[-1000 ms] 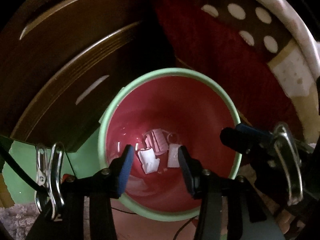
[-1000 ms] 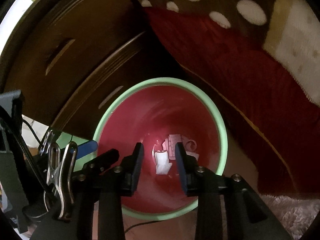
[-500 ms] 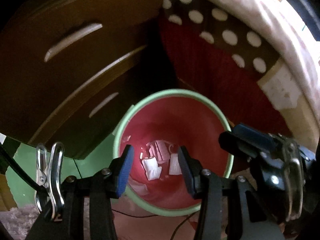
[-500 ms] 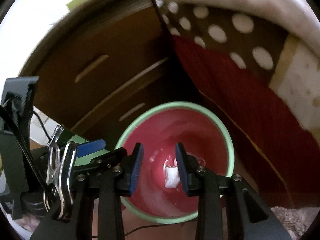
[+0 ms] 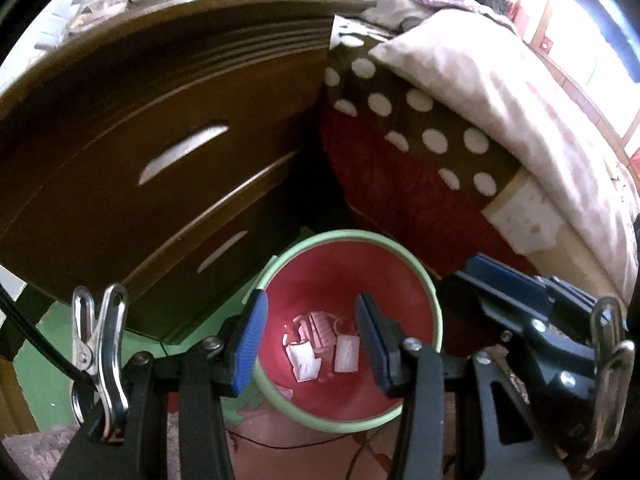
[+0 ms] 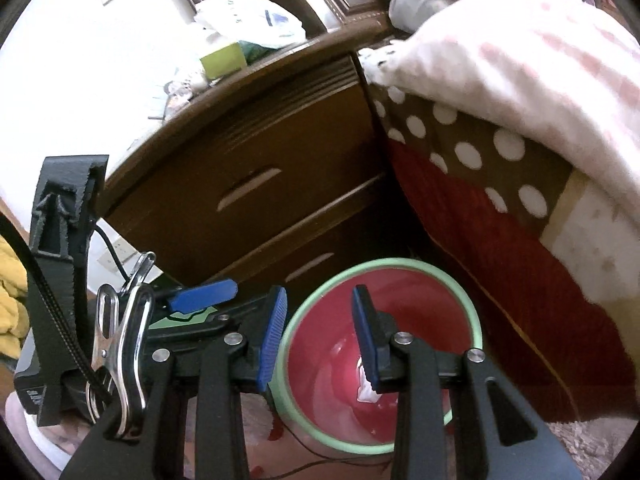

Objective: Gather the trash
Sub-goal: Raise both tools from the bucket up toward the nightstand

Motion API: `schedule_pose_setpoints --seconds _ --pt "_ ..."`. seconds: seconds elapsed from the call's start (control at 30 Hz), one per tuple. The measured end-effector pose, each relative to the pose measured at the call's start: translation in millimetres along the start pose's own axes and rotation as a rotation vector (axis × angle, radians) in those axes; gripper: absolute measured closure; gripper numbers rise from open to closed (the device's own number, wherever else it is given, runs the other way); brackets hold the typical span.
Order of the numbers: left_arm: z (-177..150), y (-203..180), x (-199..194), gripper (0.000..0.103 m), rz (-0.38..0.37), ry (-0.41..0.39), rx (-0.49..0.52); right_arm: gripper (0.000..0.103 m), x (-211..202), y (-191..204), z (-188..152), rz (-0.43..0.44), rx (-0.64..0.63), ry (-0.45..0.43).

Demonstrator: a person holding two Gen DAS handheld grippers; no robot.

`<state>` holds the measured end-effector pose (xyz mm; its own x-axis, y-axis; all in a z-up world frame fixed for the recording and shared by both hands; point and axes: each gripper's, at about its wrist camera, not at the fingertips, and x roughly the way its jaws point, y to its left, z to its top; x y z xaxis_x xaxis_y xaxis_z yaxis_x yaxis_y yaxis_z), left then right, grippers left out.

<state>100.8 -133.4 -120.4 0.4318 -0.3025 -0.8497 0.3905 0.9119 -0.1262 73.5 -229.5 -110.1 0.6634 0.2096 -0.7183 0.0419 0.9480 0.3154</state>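
Observation:
A bin with a pale green rim (image 5: 348, 234) and a glossy red inside stands on the floor, also seen in the right wrist view as the bin (image 6: 384, 263). Several white and pink scraps of paper trash (image 5: 320, 344) lie at its bottom; only a little of the trash (image 6: 366, 394) shows in the right wrist view. My left gripper (image 5: 312, 342) hangs above the bin's mouth, open, with nothing between its blue pads. My right gripper (image 6: 319, 336) hangs above the bin's left rim, open and empty too. The two grippers are side by side.
A dark wooden nightstand (image 5: 180, 128) with two drawers stands behind the bin on the left. A bed with a red and polka-dot cover (image 5: 420, 128) and a pale quilt (image 6: 520, 60) rises on the right. A thin cable (image 6: 320, 456) runs on the floor before the bin.
Both grippers have risen away from the bin, which now looks smaller and lower in both views. More of the nightstand top and the bed has come into view. The jaws kept their gap.

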Motion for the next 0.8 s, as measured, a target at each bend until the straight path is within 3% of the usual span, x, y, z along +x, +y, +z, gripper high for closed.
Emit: schedule_pose_setpoints --seconds 0.5,0.8 --pt "35.6 -2.5 -65.7 0.055 0.017 -0.132 0.055 0.068 -44.0 28.9 45.6 0.03 -0.054 -0.125" --pt "66.0 13.9 -99.0 0.055 0.075 -0.208 0.042 0.068 -55.7 56.8 81.0 0.055 -0.127 -0.176"
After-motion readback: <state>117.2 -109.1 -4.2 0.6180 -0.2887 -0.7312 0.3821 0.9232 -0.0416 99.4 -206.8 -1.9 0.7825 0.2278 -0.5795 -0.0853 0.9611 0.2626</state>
